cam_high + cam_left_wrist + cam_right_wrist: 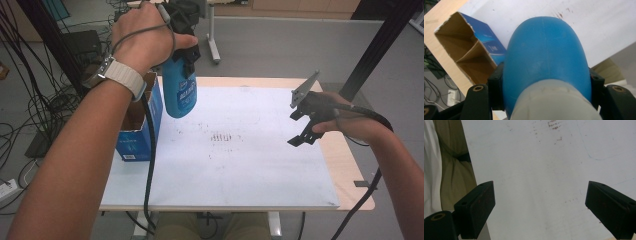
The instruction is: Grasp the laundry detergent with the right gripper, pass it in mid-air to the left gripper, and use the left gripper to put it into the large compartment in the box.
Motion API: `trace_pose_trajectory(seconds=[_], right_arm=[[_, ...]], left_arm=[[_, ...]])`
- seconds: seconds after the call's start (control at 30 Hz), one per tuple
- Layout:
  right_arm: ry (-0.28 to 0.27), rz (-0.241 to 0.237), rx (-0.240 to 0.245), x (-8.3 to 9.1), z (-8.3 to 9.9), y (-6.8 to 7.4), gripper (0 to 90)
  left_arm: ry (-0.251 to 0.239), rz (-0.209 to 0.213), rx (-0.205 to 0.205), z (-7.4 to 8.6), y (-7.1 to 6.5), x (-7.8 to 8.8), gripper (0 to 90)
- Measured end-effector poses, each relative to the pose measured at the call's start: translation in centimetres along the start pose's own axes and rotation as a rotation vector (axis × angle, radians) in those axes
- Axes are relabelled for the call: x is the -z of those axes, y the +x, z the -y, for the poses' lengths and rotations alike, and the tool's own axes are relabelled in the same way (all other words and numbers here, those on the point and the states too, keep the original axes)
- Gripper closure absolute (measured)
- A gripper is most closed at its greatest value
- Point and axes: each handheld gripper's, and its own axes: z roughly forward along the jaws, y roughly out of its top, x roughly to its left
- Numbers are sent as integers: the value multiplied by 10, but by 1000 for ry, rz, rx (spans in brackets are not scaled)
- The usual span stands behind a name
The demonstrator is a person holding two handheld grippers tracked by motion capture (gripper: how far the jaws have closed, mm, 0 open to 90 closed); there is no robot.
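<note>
A blue plastic bottle (pixel 180 92) hangs in the air over the table's left side, just right of an open blue cardboard box (pixel 142 125). My left gripper (pixel 187 52) is shut on the bottle near its top. In the left gripper view the bottle (pixel 546 55) bulges between the two black jaws of my left gripper (pixel 546 87), a pale neck below it, and the box (pixel 466 50) shows two empty compartments. My right gripper (pixel 302 132) hovers open over the right part of the white sheet (pixel 225 160). In the right gripper view my right gripper (pixel 540 205) has its jaws spread wide with nothing between them.
The white sheet (pixel 536 170) carries small reddish marks near its middle. The wooden table edge (pixel 345 155) runs along the right. Cables trail from both grippers. A black frame post (pixel 380 45) rises at the back right, with loose cables on the floor at left.
</note>
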Motion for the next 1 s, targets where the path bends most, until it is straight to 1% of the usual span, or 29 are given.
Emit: trace_pose_trajectory(seconds=[0.03, 0.07, 0.1, 0.13, 0.17, 0.23, 0.27, 0.3, 0.37, 0.43, 0.6, 0.67, 0.73, 0.83, 0.87, 1.0], right_arm=[[-1, -2, -1, -1, 0, -1, 91], [1, -3, -2, -1, 0, -2, 91], [5, -3, -2, -1, 0, -3, 91], [5, -4, -2, -2, 0, -4, 91], [4, -5, -1, -1, 0, -6, 92], [1, -7, 2, -1, -1, -7, 92], [-1, -6, 3, -1, -1, -8, 91], [0, -6, 2, -1, -1, -9, 92], [1, -5, 4, 0, -1, -11, 96], [-5, -6, 3, 1, -2, -13, 96], [-3, -13, 10, 2, -2, -16, 95], [-2, -14, 15, 3, -2, -17, 96], [-5, -15, 15, 3, -2, -19, 96], [-3, -14, 13, 3, -1, -22, 96], [-3, -14, 11, 3, -1, -24, 95], [5, -14, 11, 0, -2, -28, 97]], left_arm=[[-4, -7, 15, 0, 2, 1, 377], [5, -17, 19, 0, 3, 3, 377], [3, -23, 34, 0, 6, 3, 377], [-7, -28, 59, 0, 7, 4, 377], [2, -33, 62, 0, 10, 4, 377], [0, -35, 89, 1, 15, 5, 377], [6, -36, 97, 1, 17, 6, 377], [-1, -37, 115, 2, 20, 7, 377], [6, -41, 129, 3, 25, 10, 377], [25, -46, 138, 4, 31, 12, 377], [23, -42, 209, 9, 46, 17, 377], [32, -47, 229, 10, 52, 17, 377], [29, -57, 253, 10, 57, 17, 377], [40, -71, 273, 10, 64, 17, 377], [44, -73, 278, 10, 66, 16, 377], [44, -71, 324, 11, 78, 14, 377]])
